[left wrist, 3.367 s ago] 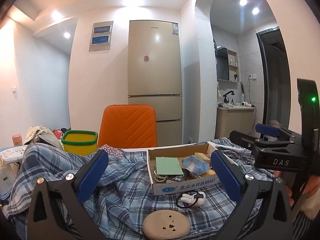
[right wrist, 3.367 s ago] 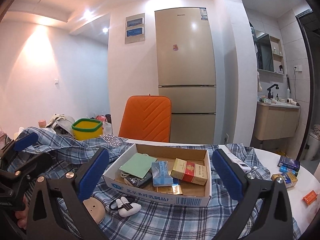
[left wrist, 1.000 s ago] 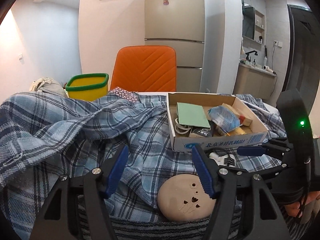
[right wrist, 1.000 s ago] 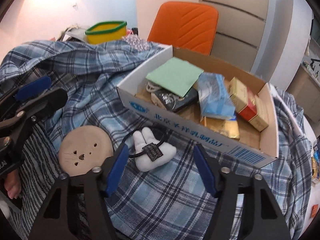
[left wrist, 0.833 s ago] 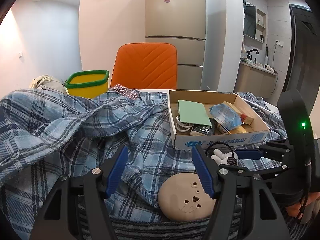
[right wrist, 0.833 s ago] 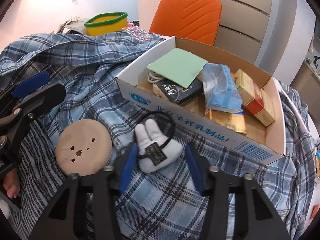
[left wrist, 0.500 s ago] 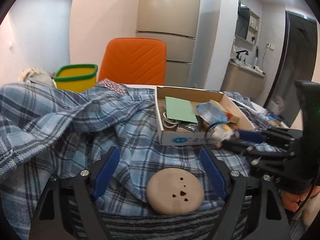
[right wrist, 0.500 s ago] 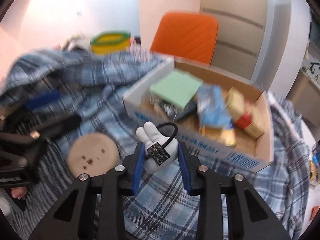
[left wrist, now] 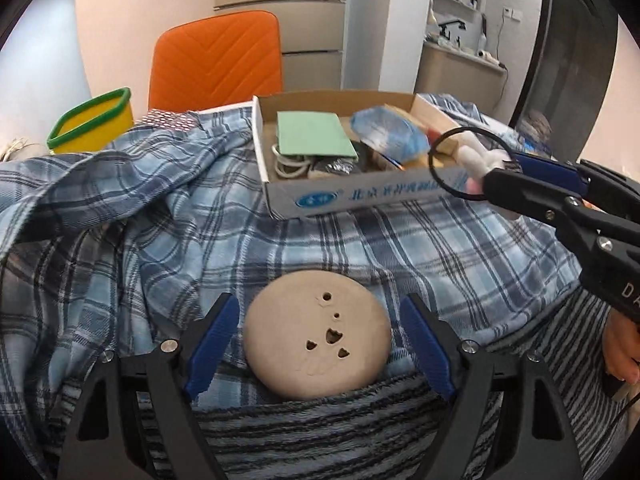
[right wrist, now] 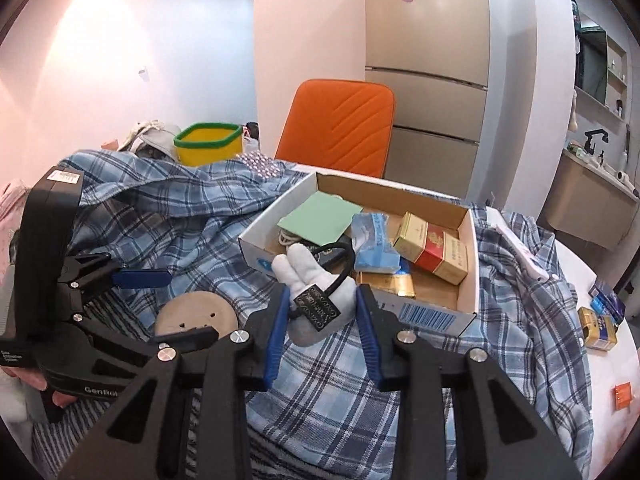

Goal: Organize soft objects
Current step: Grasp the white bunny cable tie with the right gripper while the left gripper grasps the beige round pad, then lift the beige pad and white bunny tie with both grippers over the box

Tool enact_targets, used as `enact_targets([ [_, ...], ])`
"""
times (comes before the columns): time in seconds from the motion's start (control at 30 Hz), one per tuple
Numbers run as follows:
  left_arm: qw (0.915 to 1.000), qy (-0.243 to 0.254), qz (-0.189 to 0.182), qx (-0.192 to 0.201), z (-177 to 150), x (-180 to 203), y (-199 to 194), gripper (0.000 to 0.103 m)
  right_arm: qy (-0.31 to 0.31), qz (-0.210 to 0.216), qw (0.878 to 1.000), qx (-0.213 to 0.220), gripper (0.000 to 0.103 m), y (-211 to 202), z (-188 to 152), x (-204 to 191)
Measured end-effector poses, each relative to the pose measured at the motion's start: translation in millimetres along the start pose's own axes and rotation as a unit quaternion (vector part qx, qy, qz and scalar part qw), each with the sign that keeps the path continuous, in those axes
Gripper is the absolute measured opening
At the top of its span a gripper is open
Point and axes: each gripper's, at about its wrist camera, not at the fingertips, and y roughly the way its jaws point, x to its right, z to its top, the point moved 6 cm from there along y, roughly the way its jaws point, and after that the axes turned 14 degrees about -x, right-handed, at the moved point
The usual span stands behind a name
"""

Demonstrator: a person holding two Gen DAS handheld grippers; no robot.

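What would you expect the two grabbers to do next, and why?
Probably the left gripper closes on the tan round cushion, which sits untouched between its open fingers, while the right gripper already holds the white plush bunny clear of the plaid cloth.

We log: left gripper [left wrist: 318, 346], black angular frame w/ blue finger pads [left wrist: 210, 346], silver screws, "GenRo…" lettering on its body, white label on top. Right gripper [right wrist: 322, 310], same black frame, blue pads, silver screws, "DA…" marking. Hand [left wrist: 622, 350] at its grip.
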Motion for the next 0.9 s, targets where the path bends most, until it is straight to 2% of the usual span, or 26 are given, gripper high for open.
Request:
enact_targets([
  [0.2, 0.9984, 0.020, 0.041, -0.033, -2, 8, 17, 0.084, -0.010, -0.002, 1.000, -0.003, 0.033, 3, -4, -4],
  [0.5, 0.9973, 0.020, 0.051, -0.048, -2, 6, 23, 0.086, -0.004, 0.001, 1.000, -0.002, 0.033, 3, -4, -2],
  [0.57, 0.9974, 0.012, 0.039, -0.060, -1, 3, 28, 0.087, -0.004, 0.000, 1.000, -0.002, 0.033, 3, -4, -3],
  [0.77, 0.9976, 0.008, 0.032, -0.061, 0, 1, 27, 0.087, -0.003, 0.000, 1.000, -0.002, 0.033, 3, -3, -2],
  [0.9, 0.9976, 0.016, 0.043, -0.052, 1, 3, 25, 0.083, 0.000, 0.000, 1.000, -0.003, 0.033, 3, -4, -2],
])
